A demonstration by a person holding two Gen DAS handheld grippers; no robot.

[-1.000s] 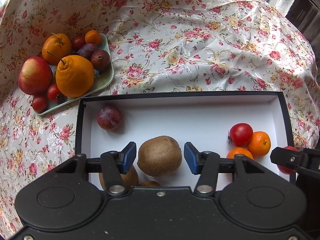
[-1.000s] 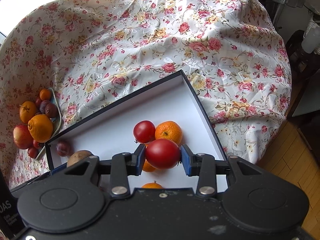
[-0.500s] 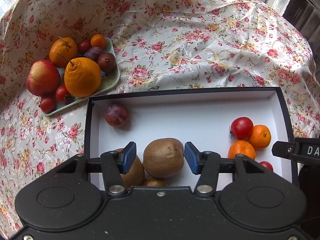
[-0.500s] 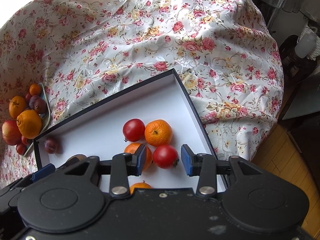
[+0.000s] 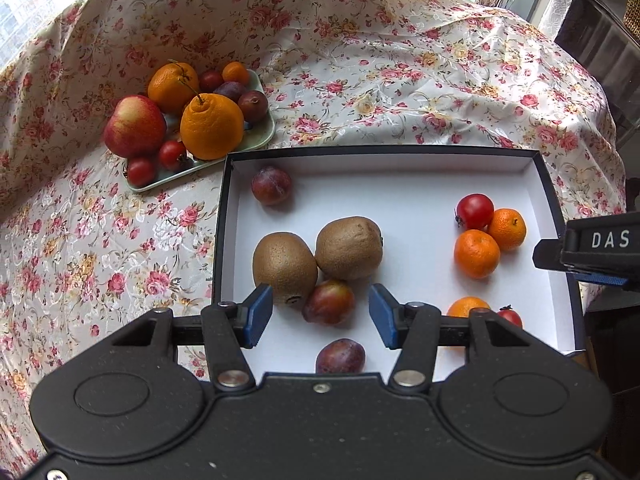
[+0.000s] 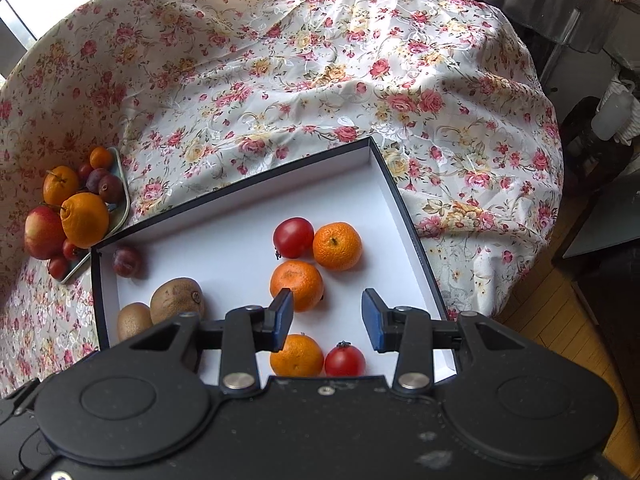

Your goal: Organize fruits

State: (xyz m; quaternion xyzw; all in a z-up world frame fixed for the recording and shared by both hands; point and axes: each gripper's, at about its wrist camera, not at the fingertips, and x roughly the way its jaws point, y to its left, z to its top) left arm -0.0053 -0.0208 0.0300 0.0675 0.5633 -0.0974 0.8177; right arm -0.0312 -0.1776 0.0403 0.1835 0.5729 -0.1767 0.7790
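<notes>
Fruit sits sorted in a white-lined, black-walled box [image 5: 536,168] on a floral cloth [image 5: 360,60]. Only the left wrist view shows the plums near its own gripper: one plum [image 5: 329,302] touching the two kiwis [image 5: 348,248] at 6 o'clock of them, another plum [image 5: 341,356] nearer the camera, half hidden. It also catches the right gripper [image 5: 592,256] at 3 o'clock, its jaws unreadable there. The right wrist view alone shows the whole small tomato [image 6: 345,360] beside a mandarin [image 6: 296,354], plus wooden floor at 4 o'clock. Both views show the green plate [image 5: 260,142] at 10 o'clock, piled with apple, oranges, plums and small tomatoes. Left gripper [image 5: 321,316] is released, empty, over the plums. In its own view, the right gripper [image 6: 326,316] is spread, holding nothing.
</notes>
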